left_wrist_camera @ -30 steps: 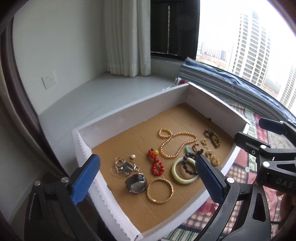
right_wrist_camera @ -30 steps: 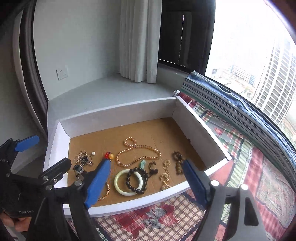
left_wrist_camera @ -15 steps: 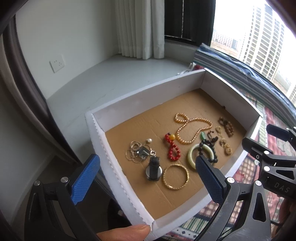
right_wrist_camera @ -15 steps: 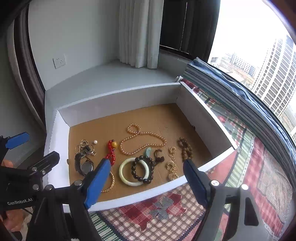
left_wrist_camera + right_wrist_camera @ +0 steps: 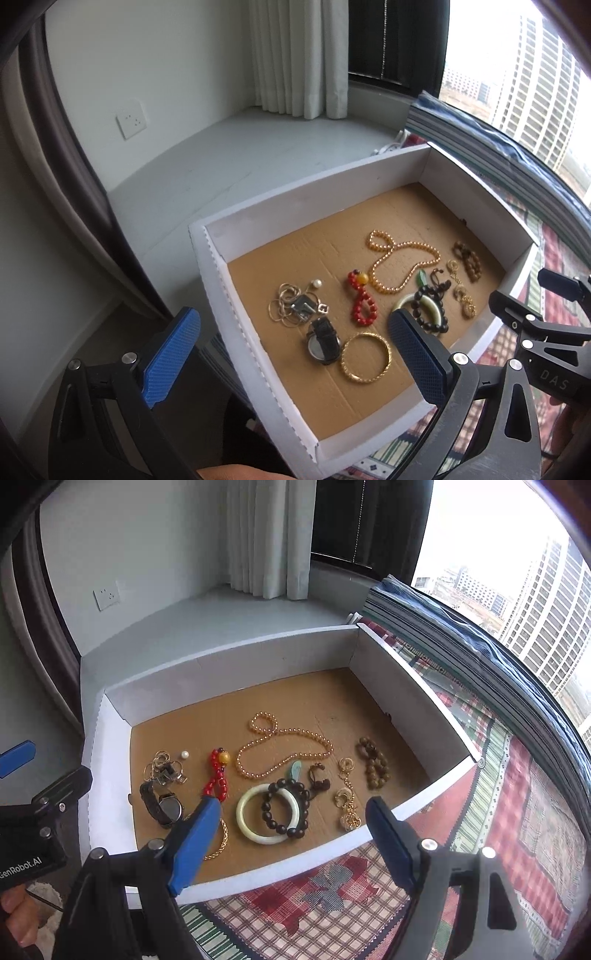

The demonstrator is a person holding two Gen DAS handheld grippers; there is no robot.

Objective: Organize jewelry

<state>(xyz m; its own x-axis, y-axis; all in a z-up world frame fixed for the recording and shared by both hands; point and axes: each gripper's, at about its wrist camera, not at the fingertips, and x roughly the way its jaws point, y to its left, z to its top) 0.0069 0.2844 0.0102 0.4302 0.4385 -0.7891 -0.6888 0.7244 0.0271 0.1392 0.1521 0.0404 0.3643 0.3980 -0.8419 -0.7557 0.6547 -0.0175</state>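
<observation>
Inside the white box, your jewelry lies loose on the cardboard floor: watch, gold bangle, red beads, pearl necklace, jade bangle under dark beads. Both claws, left and right, hang released and empty, short of the near wall. Sorted or awaiting sorting: undetermined. Overlapping pieces crowd any pick.

At my twelve o'clock hang pleated white curtains; a white wall socket sits at ten o'clock.
</observation>
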